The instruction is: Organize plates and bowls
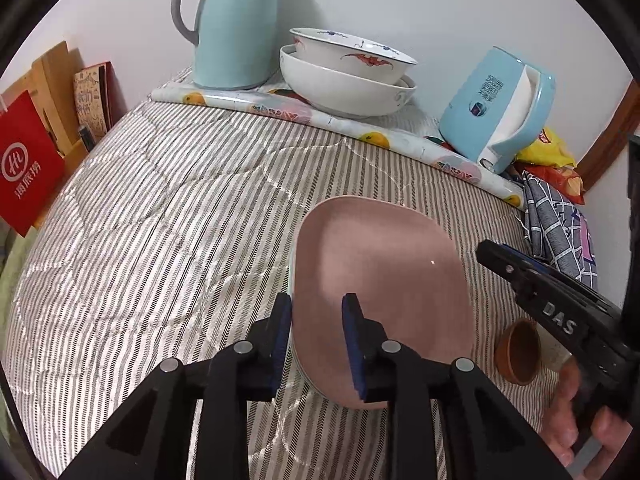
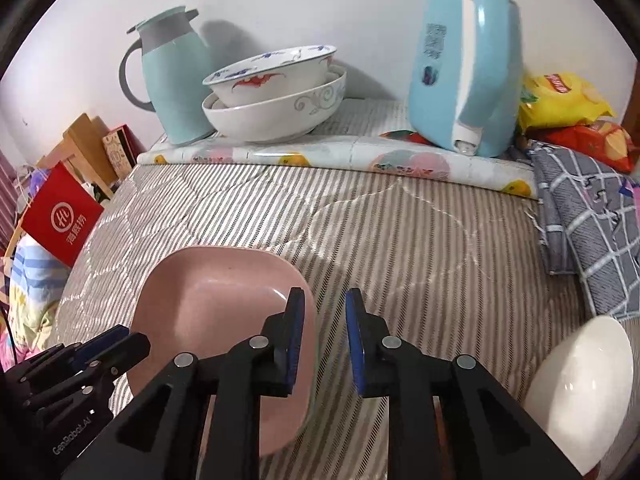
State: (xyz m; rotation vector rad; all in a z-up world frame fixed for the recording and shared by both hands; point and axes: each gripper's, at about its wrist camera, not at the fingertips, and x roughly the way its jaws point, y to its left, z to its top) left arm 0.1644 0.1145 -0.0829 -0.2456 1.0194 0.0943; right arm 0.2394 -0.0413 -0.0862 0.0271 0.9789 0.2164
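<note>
The pink plate (image 1: 380, 272) lies on the striped bedcover (image 1: 160, 208), its near-left rim between the fingers of the left tongs (image 1: 316, 320), which stand narrowly apart astride that edge; whether the pads already press it cannot be told. Beneath the plate a paler rim shows, perhaps a second plate. Just right of the plate, the right tongs (image 2: 322, 320) hang parted and holding nothing, with one finger over the plate's right rim. Further right of the plate sit a small brown cup (image 1: 518, 354) and a white bowl (image 2: 584, 384). Beyond the plate, against the wall, two stacked bowls (image 2: 276, 96) rest beside a mint jug (image 2: 172, 80). A sound lift probably needs a firm, level pinch on the rim before raising.
</note>
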